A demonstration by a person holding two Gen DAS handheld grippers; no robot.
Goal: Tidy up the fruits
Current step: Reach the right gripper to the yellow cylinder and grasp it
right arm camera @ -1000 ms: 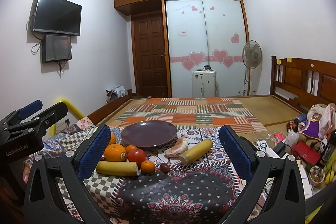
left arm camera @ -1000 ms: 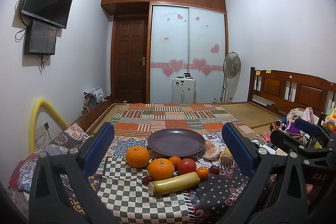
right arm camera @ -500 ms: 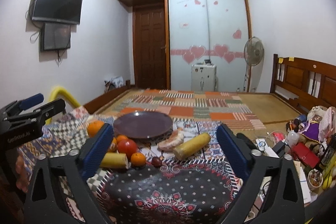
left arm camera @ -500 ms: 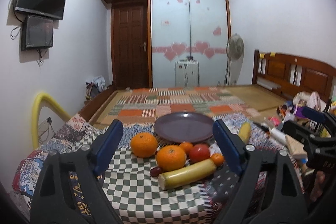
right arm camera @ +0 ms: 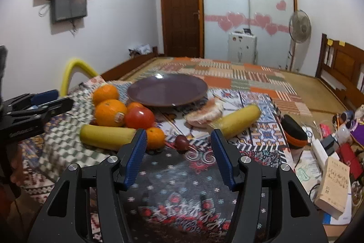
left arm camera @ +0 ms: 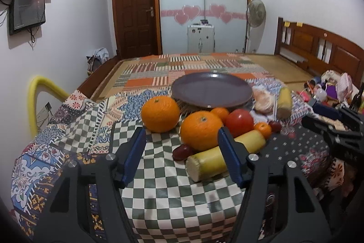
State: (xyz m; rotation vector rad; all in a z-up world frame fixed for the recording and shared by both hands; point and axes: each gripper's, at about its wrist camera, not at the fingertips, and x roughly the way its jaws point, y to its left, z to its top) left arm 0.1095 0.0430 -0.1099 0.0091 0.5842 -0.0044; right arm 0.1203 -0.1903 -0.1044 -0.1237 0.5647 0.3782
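Observation:
An empty purple plate (left arm camera: 211,89) (right arm camera: 167,89) sits on the patchwork cloth. In front of it lie two large oranges (left arm camera: 160,113) (left arm camera: 201,130), a red tomato (left arm camera: 239,122) (right arm camera: 139,117), small tangerines (left arm camera: 262,129) (right arm camera: 155,137), a yellow banana piece (left arm camera: 224,156) (right arm camera: 107,136), a second banana piece (right arm camera: 236,121) (left arm camera: 284,101), a peeled pomelo segment (right arm camera: 204,112) and a dark red grape (right arm camera: 181,141). My left gripper (left arm camera: 182,140) is open, close before the near orange. My right gripper (right arm camera: 178,145) is open, just before the grape.
Clutter of boxes, cables and bottles (right arm camera: 329,152) fills the right side. A black and orange pouch (right arm camera: 293,133) lies right of the fruit. A yellow tube (left arm camera: 36,97) arcs at the left edge. The bed with the patchwork cover (left arm camera: 193,65) lies behind.
Both grippers have moved forward and down toward the fruit, and both jaws have narrowed somewhat. The fruit has not moved.

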